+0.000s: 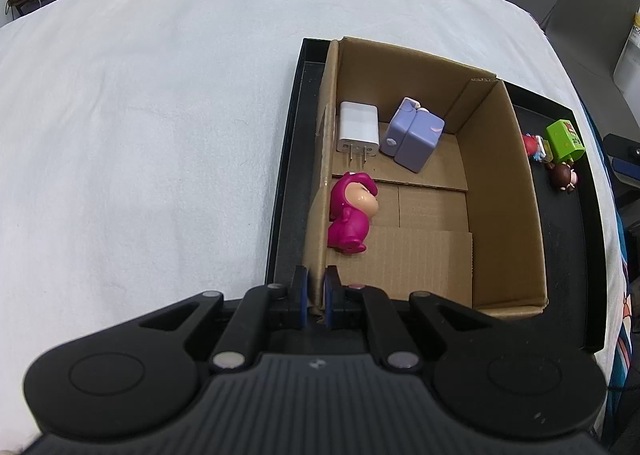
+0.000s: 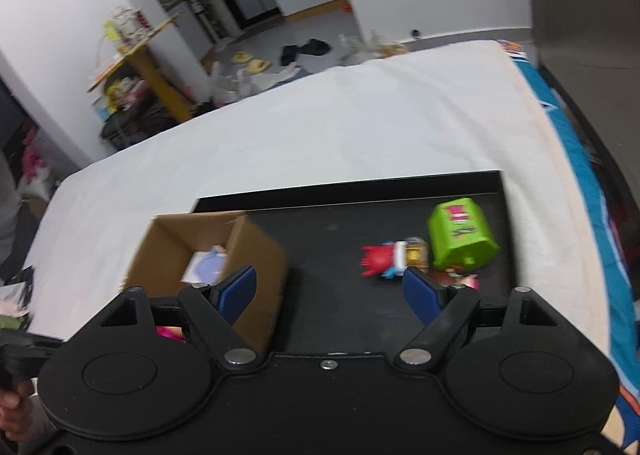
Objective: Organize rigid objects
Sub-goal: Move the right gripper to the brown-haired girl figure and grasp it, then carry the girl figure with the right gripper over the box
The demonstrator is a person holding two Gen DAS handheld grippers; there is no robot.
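An open cardboard box [image 1: 500, 191] stands on a black tray [image 1: 568, 255]. Inside it lie a white charger [image 1: 358, 127], a purple cube toy [image 1: 412, 135] and a magenta figure [image 1: 352, 215]. My left gripper [image 1: 316, 287] is shut on the box's near left wall. On the tray to the right of the box lie a green cube toy [image 2: 460, 233], a red figure [image 2: 378, 259] and a brown-haired figure [image 1: 564, 175]. My right gripper [image 2: 332, 291] is open and empty above the tray, between the box [image 2: 200, 255] and these toys.
The tray [image 2: 360, 195] rests on a table covered with a white cloth [image 1: 160, 115]. A teal patterned cloth [image 2: 580, 175] shows at the table's right edge. Shelves and floor clutter stand beyond the far edge.
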